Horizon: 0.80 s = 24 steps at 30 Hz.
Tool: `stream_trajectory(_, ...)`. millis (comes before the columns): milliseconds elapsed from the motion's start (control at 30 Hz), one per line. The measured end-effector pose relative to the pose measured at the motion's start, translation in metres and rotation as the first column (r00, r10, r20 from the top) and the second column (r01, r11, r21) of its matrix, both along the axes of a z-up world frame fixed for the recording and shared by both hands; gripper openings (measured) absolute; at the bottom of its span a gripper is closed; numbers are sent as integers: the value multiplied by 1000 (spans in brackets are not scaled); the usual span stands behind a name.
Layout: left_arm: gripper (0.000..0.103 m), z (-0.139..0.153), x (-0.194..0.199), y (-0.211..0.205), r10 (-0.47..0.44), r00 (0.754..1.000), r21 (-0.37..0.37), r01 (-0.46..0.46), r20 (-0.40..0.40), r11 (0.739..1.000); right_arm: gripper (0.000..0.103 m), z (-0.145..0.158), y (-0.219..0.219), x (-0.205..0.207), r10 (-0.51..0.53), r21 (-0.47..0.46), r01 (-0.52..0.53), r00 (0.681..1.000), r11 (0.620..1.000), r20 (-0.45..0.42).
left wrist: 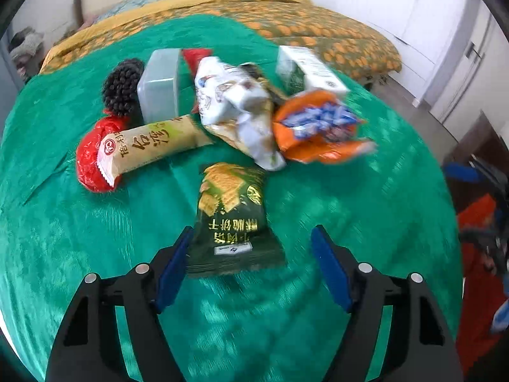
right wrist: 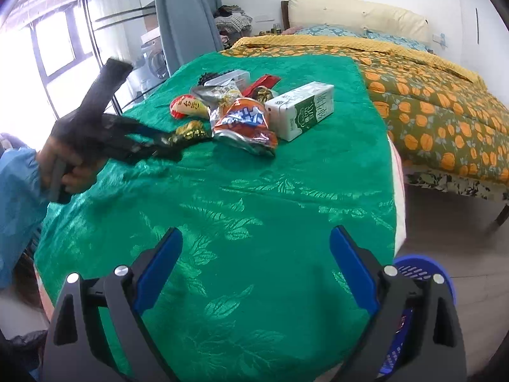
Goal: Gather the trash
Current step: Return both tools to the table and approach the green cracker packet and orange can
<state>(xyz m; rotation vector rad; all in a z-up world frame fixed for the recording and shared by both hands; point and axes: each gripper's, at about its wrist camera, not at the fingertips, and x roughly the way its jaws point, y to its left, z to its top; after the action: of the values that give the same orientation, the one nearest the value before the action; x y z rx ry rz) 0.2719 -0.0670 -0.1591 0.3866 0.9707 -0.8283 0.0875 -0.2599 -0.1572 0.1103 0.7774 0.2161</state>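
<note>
The left gripper (left wrist: 251,248) is spread, a dark green cracker packet (left wrist: 230,219) between its fingers, touching the left pad (left wrist: 173,270) and clear of the other; the remaining wrappers (left wrist: 235,114) lie beyond it; the right gripper (right wrist: 256,254) gapes over bare green cloth (right wrist: 254,191), a blue basket (right wrist: 420,270) beside its right finger.

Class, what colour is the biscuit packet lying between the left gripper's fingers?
Dark green with gold print, the biscuit packet shows best in the left wrist view.
</note>
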Motion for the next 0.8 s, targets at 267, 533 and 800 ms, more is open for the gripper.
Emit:
stream_trajectory(267,79,-9,20,-20,136,990,33,-137,35,990,91,-1,0,3,-5,3,5,1000,1000,-12)
stream_trajectory(533,36,-4,16,-19,208,977,11,-209,54,978,91,-2,-1,0,-1,-30,1,1000,1000,-5)
stream_trajectory(800,35,-2,-47,46,384,922,-28,-383,55,923,91,-2,-12,0,-20,-15,20,1000,1000,-3)
